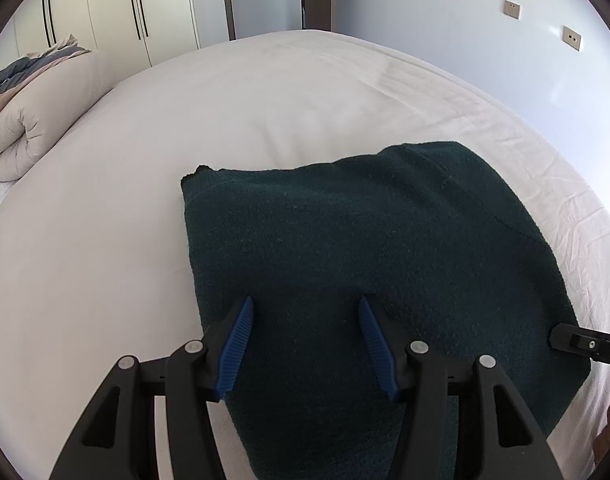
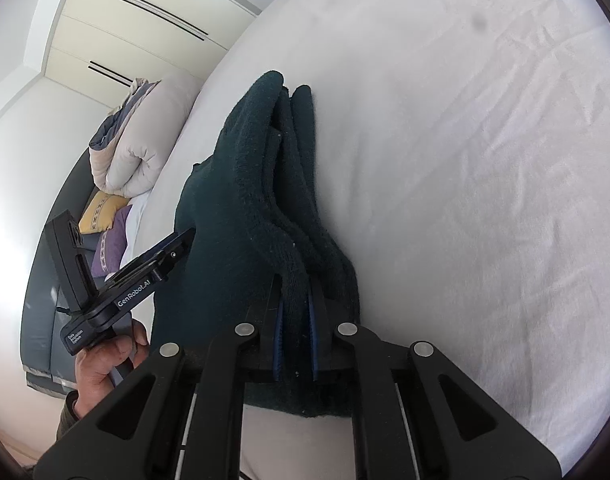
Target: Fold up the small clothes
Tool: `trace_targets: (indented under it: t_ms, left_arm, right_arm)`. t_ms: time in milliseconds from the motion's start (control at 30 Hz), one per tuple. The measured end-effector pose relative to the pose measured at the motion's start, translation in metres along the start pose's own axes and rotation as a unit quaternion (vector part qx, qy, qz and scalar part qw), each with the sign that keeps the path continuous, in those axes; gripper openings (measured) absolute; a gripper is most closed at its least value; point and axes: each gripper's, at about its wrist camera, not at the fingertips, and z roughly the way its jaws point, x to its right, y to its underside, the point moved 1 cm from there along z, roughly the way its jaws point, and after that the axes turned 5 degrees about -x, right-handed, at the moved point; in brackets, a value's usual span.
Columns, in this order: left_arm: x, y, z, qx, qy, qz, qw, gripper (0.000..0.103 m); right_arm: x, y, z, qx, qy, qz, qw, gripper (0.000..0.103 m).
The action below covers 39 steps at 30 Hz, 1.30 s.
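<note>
A dark green knitted garment lies folded on the white bed. My left gripper is open and hovers just above the garment's near edge, with nothing between its blue pads. My right gripper is shut on the garment's layered edge at its right side; its tip shows in the left wrist view. The left gripper, held in a hand, shows in the right wrist view beside the garment.
A rolled beige duvet lies at the bed's left edge, with yellow and purple pillows near it. White wardrobes and a door stand beyond the bed. A wall with sockets is on the right.
</note>
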Motion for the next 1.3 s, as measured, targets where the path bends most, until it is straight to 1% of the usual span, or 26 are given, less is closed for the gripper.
trace_targets:
  t_ms: [100,167,233,300,400,433,467,533,567,600,633,667,700,733,767,833,900,933,1000,1033,1067,1100,1133,1167,1233,1300]
  left_arm:
    - [0.002,0.003,-0.006,0.005,-0.009,0.001,0.9999,0.057]
    - [0.005,0.009,-0.016,0.008,-0.01,0.001,0.9999,0.057]
    - [0.006,0.019,-0.025,0.014,-0.006,-0.001,0.9999,0.057]
    - [0.009,0.034,-0.029,0.018,-0.011,0.002,0.9998,0.057]
    - [0.016,0.053,-0.033,0.029,-0.026,0.013,0.9992,0.057]
    - [0.017,0.056,-0.032,0.031,-0.028,0.016,0.999,0.057]
    - [0.017,0.057,-0.033,0.031,-0.025,0.015,0.9991,0.057]
    - [0.008,0.058,-0.045,0.036,0.005,-0.007,0.9993,0.056]
    - [0.001,0.059,-0.057,0.055,0.019,-0.022,0.998,0.059]
    - [-0.005,0.06,-0.066,0.072,0.016,-0.031,0.9968,0.073]
    - [-0.013,0.06,-0.073,0.086,0.01,-0.043,0.9953,0.083]
    - [-0.024,0.06,-0.077,0.097,0.012,-0.063,0.9932,0.1]
    - [-0.033,0.06,-0.077,0.099,0.023,-0.08,0.9916,0.102]
    - [-0.043,0.058,-0.073,0.088,0.037,-0.097,0.9907,0.102]
    - [-0.05,0.056,-0.064,0.068,0.055,-0.112,0.9898,0.102]
    - [-0.062,0.053,-0.044,0.025,0.11,-0.147,0.9827,0.094]
    - [-0.065,0.049,-0.023,-0.014,0.144,-0.163,0.976,0.091]
    - [-0.065,0.048,-0.015,-0.025,0.154,-0.166,0.9738,0.09]
    - [-0.064,0.046,0.002,-0.051,0.18,-0.175,0.9666,0.09]
    - [-0.063,0.045,0.007,-0.057,0.19,-0.18,0.9634,0.09]
    - [-0.061,0.043,0.008,-0.058,0.194,-0.183,0.962,0.089]
    - [-0.058,0.04,0.009,-0.058,0.197,-0.18,0.962,0.078]
    - [-0.054,0.037,0.01,-0.06,0.205,-0.176,0.961,0.07]
    - [-0.051,0.034,0.011,-0.066,0.2,-0.174,0.9619,0.069]
    - [-0.047,0.03,0.01,-0.068,0.187,-0.163,0.9663,0.062]
    - [-0.046,0.03,0.003,-0.066,0.181,-0.156,0.9687,0.05]
  right_arm:
    - [-0.02,0.011,-0.019,0.013,0.02,-0.023,0.999,0.011]
    - [-0.029,0.019,-0.028,0.018,0.023,-0.037,0.999,0.011]
    - [-0.032,0.026,-0.032,0.018,0.04,-0.051,0.998,0.011]
    - [-0.024,0.03,-0.027,0.007,0.054,-0.045,0.997,0.011]
    - [-0.005,0.034,-0.022,0.002,0.021,-0.023,1.0,0.01]
    - [-0.005,0.036,-0.022,0.002,0.018,-0.021,1.0,0.01]
    - [-0.008,0.037,-0.024,0.001,0.022,-0.026,0.999,0.011]
    - [-0.016,0.036,-0.031,0.004,0.03,-0.036,0.999,0.012]
    - [-0.019,0.034,-0.036,0.01,0.032,-0.04,0.999,0.014]
    - [-0.024,0.031,-0.044,0.022,0.033,-0.048,0.998,0.022]
    - [-0.029,0.027,-0.052,0.036,0.035,-0.06,0.997,0.03]
    - [-0.032,0.022,-0.057,0.045,0.039,-0.066,0.996,0.062]
    - [-0.034,0.018,-0.062,0.052,0.041,-0.067,0.996,0.085]
    - [-0.037,0.01,-0.064,0.064,0.044,-0.068,0.995,0.086]
    - [-0.039,0.003,-0.064,0.066,0.043,-0.073,0.994,0.086]
    - [-0.042,-0.014,-0.055,0.052,0.045,-0.076,0.995,0.086]
    - [-0.04,-0.031,-0.037,0.021,0.042,-0.06,0.997,0.084]
    - [-0.039,-0.04,-0.025,0.002,0.037,-0.052,0.998,0.084]
    - [-0.037,-0.054,-0.005,-0.02,0.04,-0.04,0.998,0.082]
    - [-0.035,-0.059,0.006,-0.036,0.042,-0.034,0.998,0.078]
    - [-0.033,-0.064,0.015,-0.044,0.045,-0.03,0.998,0.069]
    - [-0.033,-0.067,0.023,-0.052,0.052,-0.033,0.997,0.06]
    - [-0.036,-0.068,0.031,-0.059,0.061,-0.044,0.995,0.054]
    - [-0.04,-0.069,0.038,-0.066,0.07,-0.057,0.994,0.041]
    - [-0.044,-0.07,0.045,-0.069,0.088,-0.065,0.992,0.036]
    - [-0.049,-0.07,0.045,-0.065,0.097,-0.072,0.991,0.027]
